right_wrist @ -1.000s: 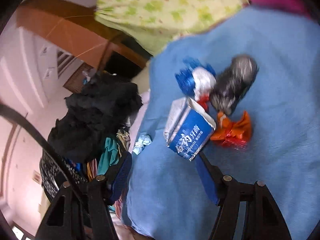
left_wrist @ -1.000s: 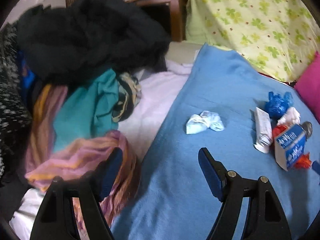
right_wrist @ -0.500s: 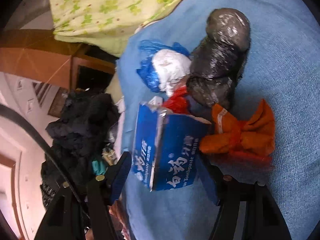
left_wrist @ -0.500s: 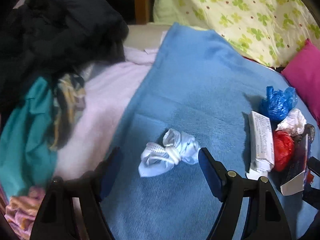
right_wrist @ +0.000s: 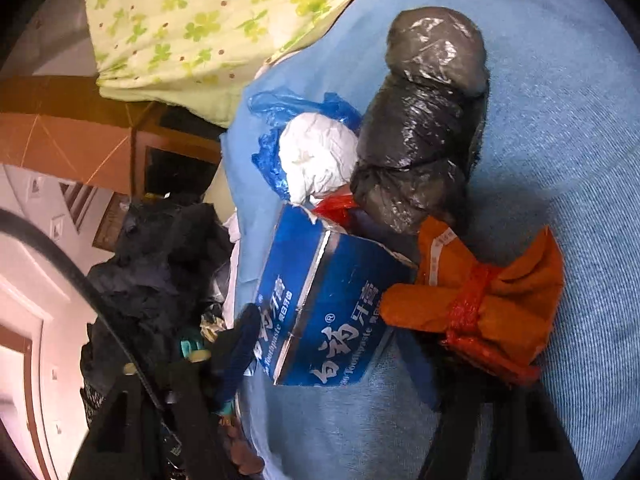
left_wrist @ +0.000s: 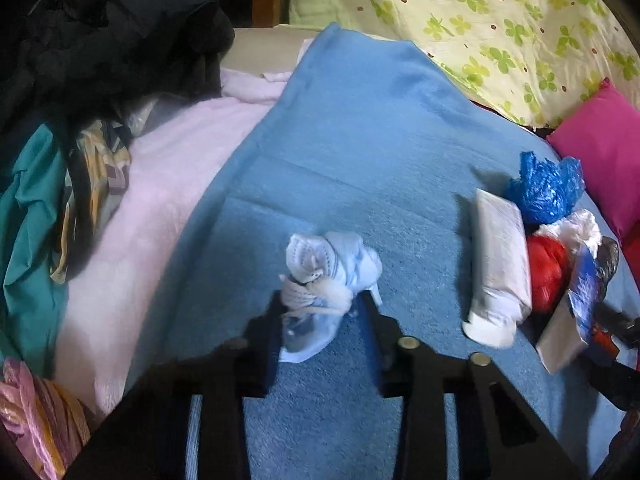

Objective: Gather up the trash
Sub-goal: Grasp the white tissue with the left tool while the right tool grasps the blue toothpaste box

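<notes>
Left gripper point(left_wrist: 322, 312): jaws just closed in, now narrow and pinching a crumpled pale-blue face mask point(left_wrist: 328, 276) from both sides. Mask resting on the blue blanket point(left_wrist: 360, 128) of the bed, near the blanket's middle, upper half bunched above the jaws.

Right gripper point(right_wrist: 324, 344): jaws just closed in as well, now clamped on a torn blue toothpaste box point(right_wrist: 320, 300), one finger against each side of it. Box tilted, open end toward the rest of the litter.

Around the box, in the right wrist view: an orange wrapper bundle point(right_wrist: 488, 300) tied with red, touching the box's right side; a twisted black plastic bag point(right_wrist: 424, 120) just behind; a white crumpled wad point(right_wrist: 316, 156) and a blue plastic bag point(right_wrist: 272, 128) at its left; a scrap of red plastic point(right_wrist: 336, 204) tucked between wad and box.

In the left wrist view: a white tube-shaped packet point(left_wrist: 500, 264) lying flat, well to the right of the mask, beside the same pile.

Farther off: a heap of dark clothes point(left_wrist: 100, 32) at the left over a pink sheet point(left_wrist: 160, 200), a clover-print pillow point(left_wrist: 500, 24) and a magenta cushion point(left_wrist: 604, 160) at the far edge.
</notes>
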{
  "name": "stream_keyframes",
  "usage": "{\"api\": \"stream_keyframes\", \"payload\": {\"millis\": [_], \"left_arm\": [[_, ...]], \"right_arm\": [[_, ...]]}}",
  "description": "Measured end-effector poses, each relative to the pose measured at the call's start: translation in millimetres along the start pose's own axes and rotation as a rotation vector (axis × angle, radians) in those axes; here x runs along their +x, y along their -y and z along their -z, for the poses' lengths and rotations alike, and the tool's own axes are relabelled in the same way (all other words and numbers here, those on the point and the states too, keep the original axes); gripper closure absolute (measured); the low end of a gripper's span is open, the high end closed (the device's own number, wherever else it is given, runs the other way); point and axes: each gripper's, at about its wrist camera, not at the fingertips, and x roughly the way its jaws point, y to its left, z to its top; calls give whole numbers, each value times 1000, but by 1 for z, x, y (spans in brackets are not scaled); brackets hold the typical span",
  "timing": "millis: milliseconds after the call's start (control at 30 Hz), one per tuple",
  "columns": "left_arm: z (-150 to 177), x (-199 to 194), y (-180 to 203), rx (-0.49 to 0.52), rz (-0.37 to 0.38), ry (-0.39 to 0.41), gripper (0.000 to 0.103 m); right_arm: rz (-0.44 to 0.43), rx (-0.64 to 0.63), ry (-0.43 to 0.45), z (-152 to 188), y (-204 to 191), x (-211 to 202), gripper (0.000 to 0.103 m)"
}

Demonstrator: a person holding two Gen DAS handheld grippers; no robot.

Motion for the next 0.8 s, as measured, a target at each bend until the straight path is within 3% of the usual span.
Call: {"api": "stream_keyframes", "payload": {"millis": [33,133,233,400,467,500,533,567,633,800], "left_arm": [[1,-3,2,2,-3,0,71],[6,-16,9,5,3,20,74],[9,-36,19,11,-24,44,75],[15,-77,38,-7,11,150,75],[18,-87,44,-19,3,176,75],[19,-91,47,-21,-5,186,75],[22,-95,50,-24,-11,197,75],[23,-97,53,-26,-9,202,75],[28,-99,57,-17,-11,216,74],[35,-96,64,20,-39,218,74]], "right_arm": [[-8,-13,-16,0,0,1,68],[-14,-13,-28,0,5,-4,73],[-10,-43,-17,0,3,-12,74],[-37,-43,-16,-2,1,-25,72],[-46,-26,-44,-3,2,-27,63],[-66,-16,-61,-2,3,-27,52],[-79,-6,-66,-2,3,-28,19],[-80,5,-57,-2,4,-30,9],[-91,34,-3,-3,8,-36,9],[-112,63,-7,-10,12,-19,9]]}}
